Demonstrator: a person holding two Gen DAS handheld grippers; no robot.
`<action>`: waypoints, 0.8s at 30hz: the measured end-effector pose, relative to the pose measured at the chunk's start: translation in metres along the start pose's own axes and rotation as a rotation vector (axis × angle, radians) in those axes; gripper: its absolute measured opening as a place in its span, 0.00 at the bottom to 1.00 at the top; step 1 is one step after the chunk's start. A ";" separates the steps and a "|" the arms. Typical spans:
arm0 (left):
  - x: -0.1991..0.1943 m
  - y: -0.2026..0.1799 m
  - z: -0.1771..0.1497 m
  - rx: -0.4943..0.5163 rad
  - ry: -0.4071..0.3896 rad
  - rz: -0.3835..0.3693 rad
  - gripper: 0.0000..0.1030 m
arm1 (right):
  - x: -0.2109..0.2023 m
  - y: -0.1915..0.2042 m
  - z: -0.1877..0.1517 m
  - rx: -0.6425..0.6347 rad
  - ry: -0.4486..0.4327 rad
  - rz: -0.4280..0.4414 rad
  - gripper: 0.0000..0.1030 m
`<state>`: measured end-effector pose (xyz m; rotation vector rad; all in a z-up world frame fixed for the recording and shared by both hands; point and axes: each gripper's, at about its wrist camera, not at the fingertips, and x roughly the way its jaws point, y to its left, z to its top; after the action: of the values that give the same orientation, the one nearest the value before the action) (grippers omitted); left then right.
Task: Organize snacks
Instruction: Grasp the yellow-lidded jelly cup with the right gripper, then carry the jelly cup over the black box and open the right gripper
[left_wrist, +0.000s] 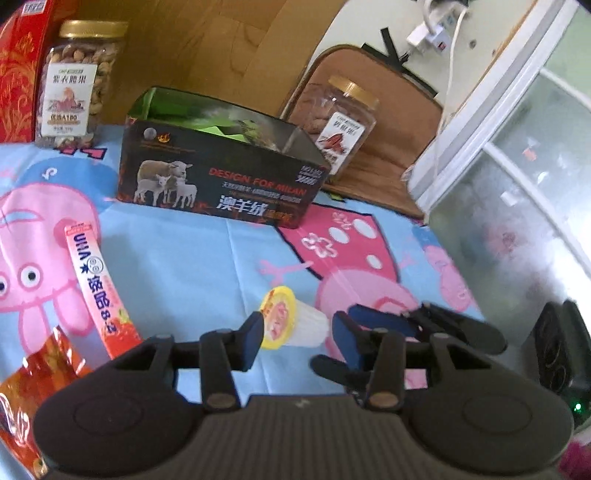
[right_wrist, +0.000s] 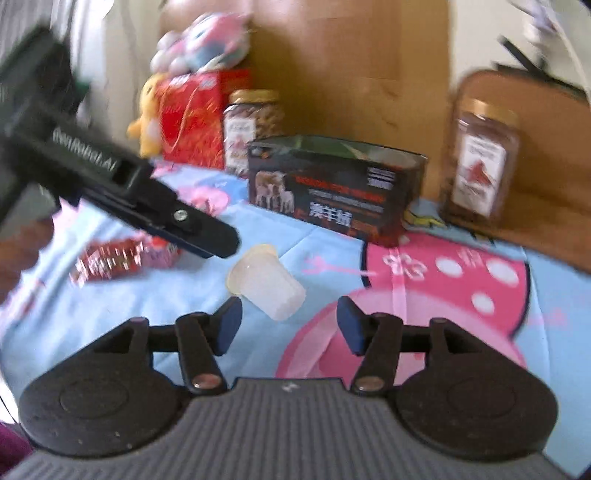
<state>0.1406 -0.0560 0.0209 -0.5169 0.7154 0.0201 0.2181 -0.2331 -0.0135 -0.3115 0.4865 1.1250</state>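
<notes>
Jelly cup (left_wrist: 291, 325) lies on its side on the cartoon sheet (left_wrist: 192, 266), in front of the open box (left_wrist: 221, 177). Your left gripper (left_wrist: 295, 339) and right gripper (right_wrist: 288, 325) are both spread, holding nothing. Cup looks light, thin-walled, slick; likely rolls. Pinch across the wall near the rim, gently.

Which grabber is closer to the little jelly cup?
Left. The left gripper has the jelly cup lying between its open fingers; the right gripper waits open just behind it.
</notes>
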 end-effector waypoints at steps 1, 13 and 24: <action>0.005 -0.001 0.000 0.011 0.003 0.014 0.38 | 0.011 0.000 0.001 -0.027 0.012 0.002 0.58; -0.022 0.014 0.057 0.048 -0.136 0.028 0.21 | 0.036 -0.001 0.051 0.030 -0.095 0.054 0.42; 0.007 0.049 0.138 0.001 -0.213 0.101 0.20 | 0.105 -0.022 0.121 0.024 -0.167 -0.037 0.42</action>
<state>0.2219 0.0489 0.0827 -0.4692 0.5326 0.1673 0.3000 -0.1022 0.0346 -0.2030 0.3446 1.0982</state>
